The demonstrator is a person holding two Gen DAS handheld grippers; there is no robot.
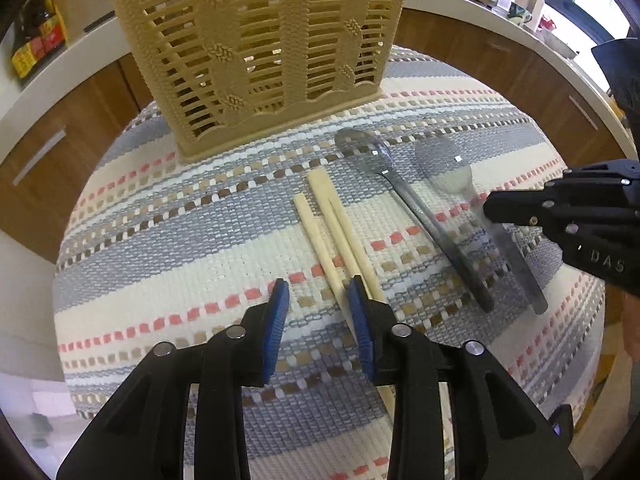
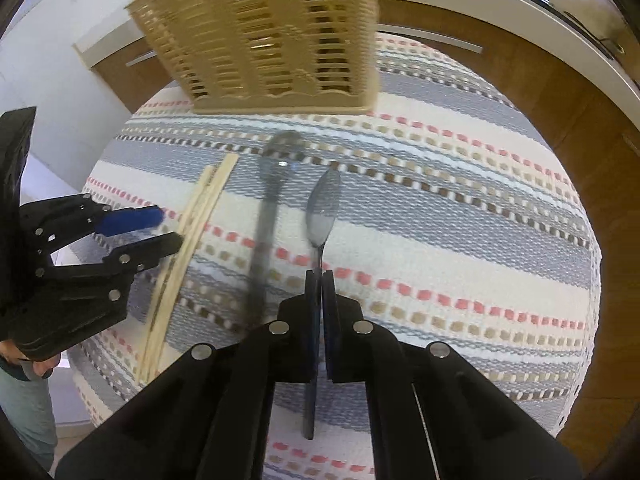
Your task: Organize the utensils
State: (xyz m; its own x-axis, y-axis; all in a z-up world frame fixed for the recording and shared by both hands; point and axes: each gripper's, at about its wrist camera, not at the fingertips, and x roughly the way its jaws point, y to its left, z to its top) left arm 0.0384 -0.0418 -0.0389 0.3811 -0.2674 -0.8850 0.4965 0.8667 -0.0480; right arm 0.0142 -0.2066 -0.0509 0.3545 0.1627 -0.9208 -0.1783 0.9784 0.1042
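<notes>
spoon pickup under way. right gripper (image 2: 320, 276) is clamped narrow on the right-hand spoon (image 2: 323, 208) by its handle; second spoon (image 2: 272, 184) lies just left. left gripper (image 1: 318, 300) hangs wide over the chopsticks (image 1: 332, 232). next, likely: lift toward the far basket (image 1: 260, 40).

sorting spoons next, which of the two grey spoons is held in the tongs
The right-hand grey translucent plastic spoon: the right tongs are shut on its handle. The other grey spoon lies free beside the cream chopsticks.
</notes>
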